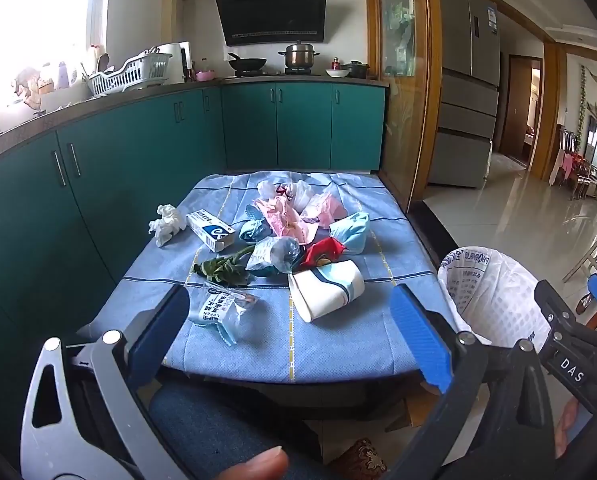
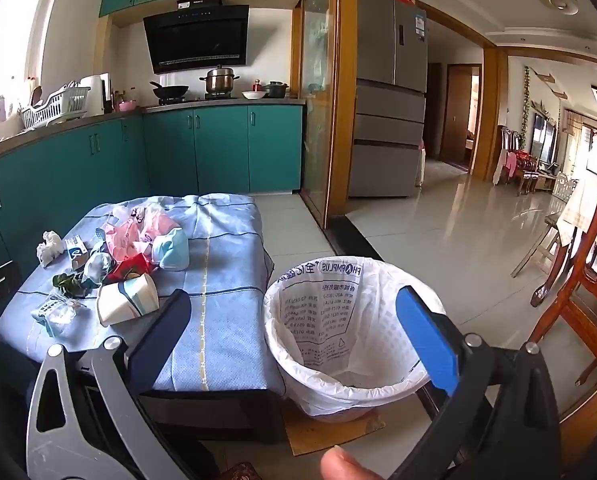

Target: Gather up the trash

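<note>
A low table under a blue cloth [image 1: 330,348] [image 2: 226,320] carries a heap of trash: a crushed paper cup [image 1: 325,291] [image 2: 127,299], a clear wrapper [image 1: 222,312] [image 2: 56,310], wilted green leaves [image 1: 224,270], a red wrapper [image 1: 322,254], a blue-white box [image 1: 211,229], a crumpled tissue [image 1: 164,224] and pink wrappers [image 1: 294,216]. To the table's right stands a bin with a white bag liner [image 2: 350,332] [image 1: 494,296]. My left gripper [image 1: 290,332] hangs open before the table's near edge, empty. My right gripper [image 2: 294,332] is open and empty, between the table corner and the bin.
Teal kitchen cabinets [image 1: 98,184] run along the left and back, with a stove, pots and a dish rack on the counter. A wooden chair [image 2: 586,272] stands at the right. Tiled floor [image 2: 438,232] opens toward a fridge and a doorway. A thumb shows at each view's bottom.
</note>
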`<state>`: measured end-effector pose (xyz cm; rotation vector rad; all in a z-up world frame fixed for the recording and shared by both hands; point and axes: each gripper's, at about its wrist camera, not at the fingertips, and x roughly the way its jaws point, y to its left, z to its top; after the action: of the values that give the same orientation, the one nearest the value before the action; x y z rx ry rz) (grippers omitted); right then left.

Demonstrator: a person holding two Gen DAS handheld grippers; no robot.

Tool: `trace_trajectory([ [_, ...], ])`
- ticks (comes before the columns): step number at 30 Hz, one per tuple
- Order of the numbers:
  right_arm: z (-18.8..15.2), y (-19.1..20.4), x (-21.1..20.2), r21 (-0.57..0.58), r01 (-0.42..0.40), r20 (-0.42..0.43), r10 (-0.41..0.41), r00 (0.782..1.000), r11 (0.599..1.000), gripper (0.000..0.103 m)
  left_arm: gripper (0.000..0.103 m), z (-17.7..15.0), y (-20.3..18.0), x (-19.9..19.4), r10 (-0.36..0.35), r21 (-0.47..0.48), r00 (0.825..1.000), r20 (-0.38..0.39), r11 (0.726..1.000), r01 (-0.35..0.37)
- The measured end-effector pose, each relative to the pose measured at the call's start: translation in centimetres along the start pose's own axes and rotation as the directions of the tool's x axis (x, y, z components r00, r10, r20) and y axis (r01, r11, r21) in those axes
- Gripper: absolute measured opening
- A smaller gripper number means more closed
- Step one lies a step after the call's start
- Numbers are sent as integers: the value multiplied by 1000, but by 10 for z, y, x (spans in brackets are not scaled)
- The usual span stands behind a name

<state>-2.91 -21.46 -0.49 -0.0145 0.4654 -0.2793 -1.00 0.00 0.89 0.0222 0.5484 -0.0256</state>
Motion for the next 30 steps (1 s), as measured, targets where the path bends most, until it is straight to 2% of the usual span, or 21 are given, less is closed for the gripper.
trace_trajectory([
  [30,-1,5,5,2,-19,-9,19,1000,1000,100,100,4,-4,-2,4,15,1000,2,1000,-4],
])
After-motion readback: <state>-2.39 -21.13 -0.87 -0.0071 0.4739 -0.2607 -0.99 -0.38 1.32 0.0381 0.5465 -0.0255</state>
